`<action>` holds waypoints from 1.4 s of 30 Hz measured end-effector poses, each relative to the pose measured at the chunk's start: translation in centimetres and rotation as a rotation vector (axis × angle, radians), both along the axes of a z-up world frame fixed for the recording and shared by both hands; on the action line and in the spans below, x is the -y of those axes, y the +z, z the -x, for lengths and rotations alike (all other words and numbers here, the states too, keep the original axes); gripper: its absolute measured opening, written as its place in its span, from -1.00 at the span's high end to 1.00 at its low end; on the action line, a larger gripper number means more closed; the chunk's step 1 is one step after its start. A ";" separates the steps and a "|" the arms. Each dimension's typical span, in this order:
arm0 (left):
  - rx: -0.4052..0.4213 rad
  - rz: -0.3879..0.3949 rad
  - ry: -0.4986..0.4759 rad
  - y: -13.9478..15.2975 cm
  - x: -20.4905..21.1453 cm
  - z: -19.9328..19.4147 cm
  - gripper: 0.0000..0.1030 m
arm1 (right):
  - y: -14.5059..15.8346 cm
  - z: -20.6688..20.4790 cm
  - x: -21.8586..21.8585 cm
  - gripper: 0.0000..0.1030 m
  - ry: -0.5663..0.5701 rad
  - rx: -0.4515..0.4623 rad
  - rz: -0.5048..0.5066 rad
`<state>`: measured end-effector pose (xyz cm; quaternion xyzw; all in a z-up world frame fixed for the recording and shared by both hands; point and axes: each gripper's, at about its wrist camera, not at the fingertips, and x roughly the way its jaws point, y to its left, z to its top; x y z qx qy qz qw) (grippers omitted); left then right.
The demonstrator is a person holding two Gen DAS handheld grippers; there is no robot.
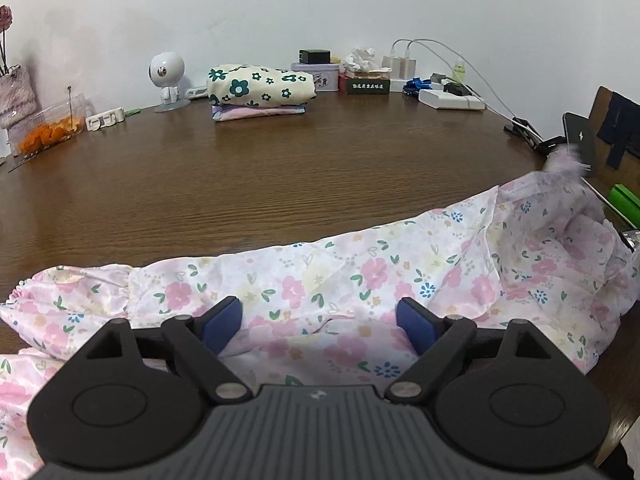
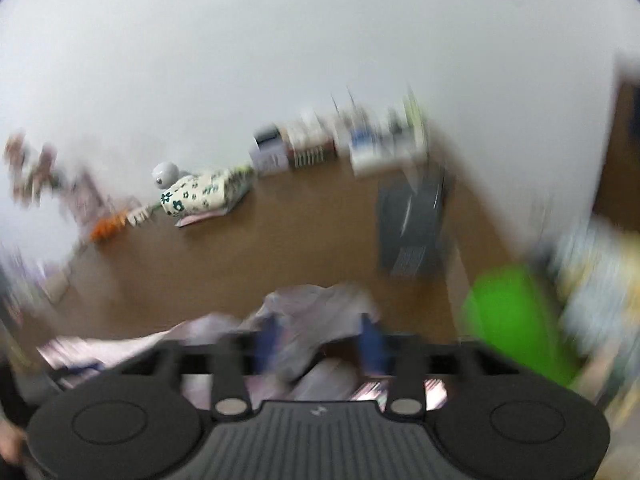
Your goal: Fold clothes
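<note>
A thin white garment with pink flowers (image 1: 360,272) lies crumpled along the near edge of the brown wooden table (image 1: 280,168). My left gripper (image 1: 320,322) hovers just over its middle, blue pads (image 1: 222,324) wide apart and pressing on nothing: open. The right wrist view is badly blurred. There my right gripper (image 2: 320,342) is at the garment's bunched right end (image 2: 316,304), its blue pads (image 2: 372,344) standing apart with a hump of cloth between them. A folded stack topped by a cream cloth with green flowers (image 1: 260,88) rests at the back of the table.
Along the back wall stand a small white robot figure (image 1: 166,74), tins and boxes (image 1: 364,80), chargers with cables (image 1: 400,64) and a white power bank (image 1: 452,100). A clear box of orange food (image 1: 48,128) is at the left. A phone on a stand (image 1: 580,140) and a green object (image 1: 624,200) are at the right edge.
</note>
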<state>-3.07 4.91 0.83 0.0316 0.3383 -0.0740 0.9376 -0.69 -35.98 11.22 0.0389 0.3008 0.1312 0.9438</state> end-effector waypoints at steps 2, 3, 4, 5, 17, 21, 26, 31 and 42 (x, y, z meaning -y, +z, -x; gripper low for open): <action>-0.001 -0.001 -0.009 0.0 -0.4 0.0 -0.71 | 1.5 -1.3 -0.4 -0.23 0.135 0.036 0.104; -0.002 -0.002 -0.014 0.0 -0.7 0.0 -0.73 | 1.8 -1.9 -0.9 -0.25 0.223 0.045 0.126; -0.003 -0.001 -0.017 -0.1 -0.9 -0.1 -0.77 | 2.0 -2.4 -1.5 -0.36 0.310 0.053 0.144; -0.005 -0.003 -0.020 -0.1 -1.1 -0.2 -0.79 | 1.9 -3.1 -2.4 -0.43 0.401 0.055 0.174; -0.013 0.000 -0.001 -0.2 -3.4 -0.9 -0.91 | -4.5 -6.8 -13.4 -0.52 1.123 0.110 0.827; -0.008 0.004 -0.002 -0.3 -3.5 -0.8 -0.91 | -6.2 -9.8 -15.3 -0.51 1.201 -0.014 0.820; -0.003 0.006 -0.002 -0.3 -3.4 -0.8 -0.91 | -6.3 -14.9 -15.1 0.94 1.131 -0.459 0.534; 0.000 0.007 -0.002 -0.3 -3.4 -0.8 -0.91 | -5.1 -16.2 -12.2 0.95 1.072 -0.591 0.271; 0.005 0.014 -0.002 -0.4 -3.5 -0.7 -0.91 | 0.0 -2.1 -7.0 -0.69 1.001 0.053 0.407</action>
